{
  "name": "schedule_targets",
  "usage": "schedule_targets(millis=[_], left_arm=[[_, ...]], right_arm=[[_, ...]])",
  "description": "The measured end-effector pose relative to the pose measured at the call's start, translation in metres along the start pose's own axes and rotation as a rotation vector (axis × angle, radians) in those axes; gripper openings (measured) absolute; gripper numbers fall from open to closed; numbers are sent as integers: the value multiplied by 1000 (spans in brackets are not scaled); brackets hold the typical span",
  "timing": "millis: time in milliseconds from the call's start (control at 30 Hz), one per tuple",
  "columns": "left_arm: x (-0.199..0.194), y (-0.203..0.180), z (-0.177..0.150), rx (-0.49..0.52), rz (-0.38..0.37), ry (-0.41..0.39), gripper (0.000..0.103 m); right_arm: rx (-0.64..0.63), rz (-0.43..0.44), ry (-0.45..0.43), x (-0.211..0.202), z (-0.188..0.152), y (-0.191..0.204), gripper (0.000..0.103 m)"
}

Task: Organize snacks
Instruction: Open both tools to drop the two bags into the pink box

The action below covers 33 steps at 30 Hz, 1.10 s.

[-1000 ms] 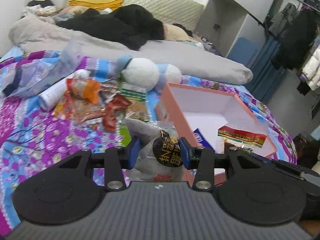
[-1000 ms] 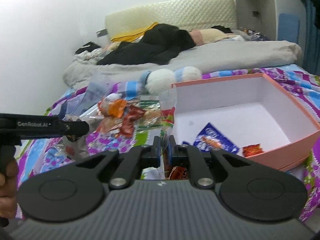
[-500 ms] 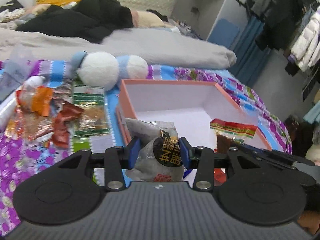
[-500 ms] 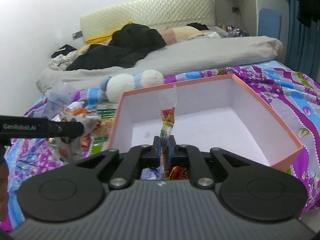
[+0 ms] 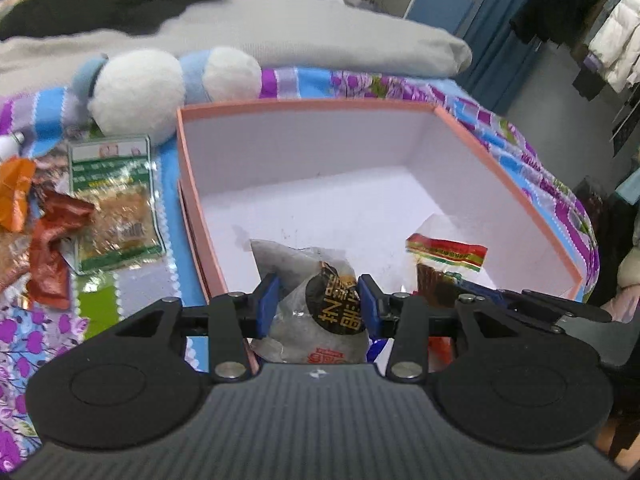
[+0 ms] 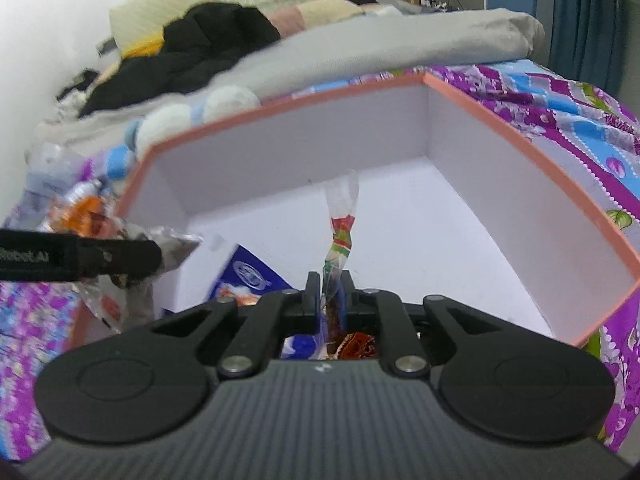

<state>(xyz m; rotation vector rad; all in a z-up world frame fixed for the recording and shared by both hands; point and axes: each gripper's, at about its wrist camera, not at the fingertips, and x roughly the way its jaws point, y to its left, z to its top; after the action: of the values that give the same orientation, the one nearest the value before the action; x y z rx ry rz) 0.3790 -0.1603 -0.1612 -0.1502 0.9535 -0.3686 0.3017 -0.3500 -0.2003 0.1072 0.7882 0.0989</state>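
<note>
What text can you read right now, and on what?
"obot.AI", start cut off: side of the left gripper.
Gold characters on the black round label of the grey packet: seen sideways, not readable for sure.
Red mark low on that packet: too small.
Green packet, blue packet, red-striped packet: print blurred, unreadable.
</note>
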Motion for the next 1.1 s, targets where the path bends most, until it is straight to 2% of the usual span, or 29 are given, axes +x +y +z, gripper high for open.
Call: schedule_targets(millis=[33,100,200,300,467,700,1100], left_arm=[[2,1,0,0,-3,-6,49],[6,1,3,13,-1,2,50],[9,2,9,22,-3,-2,58],[3,3,10,23,-8,-9,58],[-18,4,6,15,-5,-28,58],[-79,-3,-5,24,-6,-102,58],[-197,1,-66,31,17,-212,58]], right_arm=[[-2,-3,6,4,-1,-1,26],[-6,-1,18,9,-1,-2,36],[-12,-1,26,13,-1,-2,37],[-5,-2,32,10,-3,-3,45],[4,-10,20,-2,-4,-2,45],[12,15,-44,-42,-1,9,45],[-1,89,-164,-142,-31,50,45]])
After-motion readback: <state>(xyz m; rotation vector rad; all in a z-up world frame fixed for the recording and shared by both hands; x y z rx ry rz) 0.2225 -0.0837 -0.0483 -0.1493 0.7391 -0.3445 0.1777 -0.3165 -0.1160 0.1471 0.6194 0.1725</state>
